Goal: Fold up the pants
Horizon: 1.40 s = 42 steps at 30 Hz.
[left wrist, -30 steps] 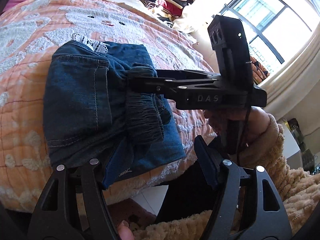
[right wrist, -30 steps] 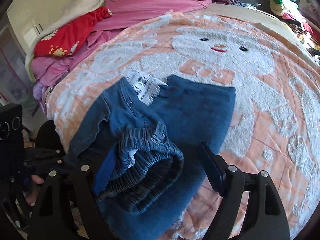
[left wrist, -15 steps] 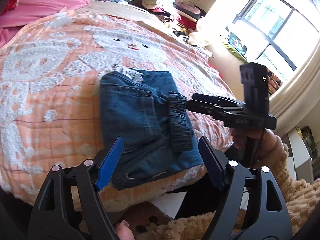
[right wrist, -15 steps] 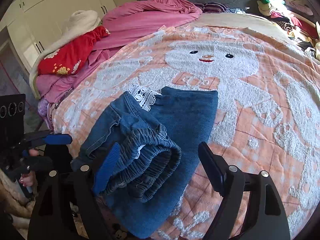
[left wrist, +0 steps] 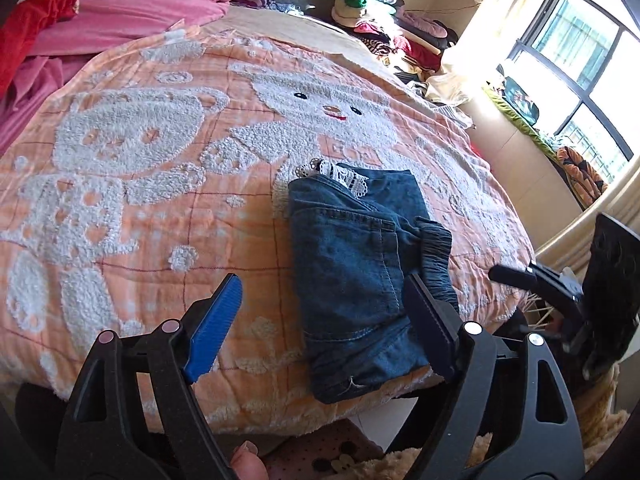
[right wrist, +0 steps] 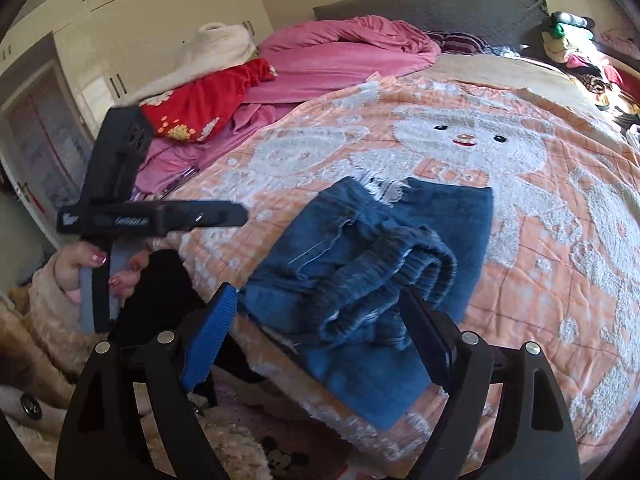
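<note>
Left wrist view first: sunlit bedroom, bed covered by an orange bear-pattern blanket (left wrist: 168, 216), window (left wrist: 576, 60) bright at upper right, pink duvet (left wrist: 132, 12) bunched at the head end, a clothes heap (left wrist: 384, 24) past the far corner. Denim pants (left wrist: 360, 264) lying folded into a compact bundle near the foot edge of the bed, toward its window-side corner, white lace trim (left wrist: 340, 174) peeking out at the far end, gathered elastic waistband (left wrist: 436, 260) along the right side. Left gripper (left wrist: 324, 328) hovering just off the foot edge, jaws spreading wider, blue pad (left wrist: 216, 328) over bare blanket, dark pad in front of the bundle's near corner, nothing pinched. Right gripper (left wrist: 560, 292) off beyond the bed's corner, blurred, clear of the cloth. A fingertip (left wrist: 248, 460) showing at the bottom edge.

Over to the right wrist view: white wardrobe (right wrist: 120, 12) behind, grey headboard (right wrist: 420, 4), red floral garment (right wrist: 204, 100) and pink duvet (right wrist: 340, 56) piled at the head end. Pants (right wrist: 372, 264) on the blanket (right wrist: 560, 240) at the foot edge, waistband (right wrist: 404, 268) rolled toward the lens, one layer draping over the edge. Right gripper (right wrist: 320, 340) released and opening further, denim seen between the pads but not pressed. Left gripper (right wrist: 224, 216) held out level beside the bed, off the cloth, gripped by a hand (right wrist: 92, 268) in a fluffy beige sleeve (right wrist: 36, 320).
</note>
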Each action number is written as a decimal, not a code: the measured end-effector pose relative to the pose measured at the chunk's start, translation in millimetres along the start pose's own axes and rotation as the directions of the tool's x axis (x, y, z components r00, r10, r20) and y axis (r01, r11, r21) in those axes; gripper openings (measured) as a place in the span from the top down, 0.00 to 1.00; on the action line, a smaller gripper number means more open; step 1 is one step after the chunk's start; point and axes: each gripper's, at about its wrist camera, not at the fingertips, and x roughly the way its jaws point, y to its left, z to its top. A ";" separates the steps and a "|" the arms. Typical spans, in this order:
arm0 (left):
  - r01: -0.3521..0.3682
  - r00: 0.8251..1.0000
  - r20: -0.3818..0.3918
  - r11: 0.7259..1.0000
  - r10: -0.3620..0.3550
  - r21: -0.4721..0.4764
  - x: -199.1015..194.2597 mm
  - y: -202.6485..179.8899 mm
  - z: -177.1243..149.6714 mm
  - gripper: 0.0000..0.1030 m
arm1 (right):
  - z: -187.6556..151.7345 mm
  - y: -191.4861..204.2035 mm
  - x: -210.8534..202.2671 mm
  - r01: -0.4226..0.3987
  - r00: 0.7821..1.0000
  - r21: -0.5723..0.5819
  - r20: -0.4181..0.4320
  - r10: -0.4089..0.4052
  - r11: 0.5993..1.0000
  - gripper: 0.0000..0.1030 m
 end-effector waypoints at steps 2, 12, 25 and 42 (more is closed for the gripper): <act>0.027 1.000 -0.013 0.999 -0.027 -0.017 4.5 4.1 6.8 0.27 | -3.9 18.2 6.6 -0.009 1.000 -0.059 -0.028 0.008 0.998 0.20; 0.045 0.995 -0.096 0.997 -0.039 0.062 45.2 -14.2 31.3 0.54 | -7.9 61.5 52.4 0.001 0.993 -0.323 -0.112 -0.039 0.946 0.35; 0.008 0.983 -0.185 0.997 0.006 0.076 94.3 -16.3 30.8 0.54 | -12.8 54.5 90.8 -0.112 0.974 -0.414 -0.226 0.017 0.903 0.87; -0.021 0.990 -0.134 0.995 0.035 0.103 85.7 -24.9 28.5 0.54 | -39.0 46.5 77.9 -0.119 0.975 -0.246 -0.214 0.065 0.962 0.75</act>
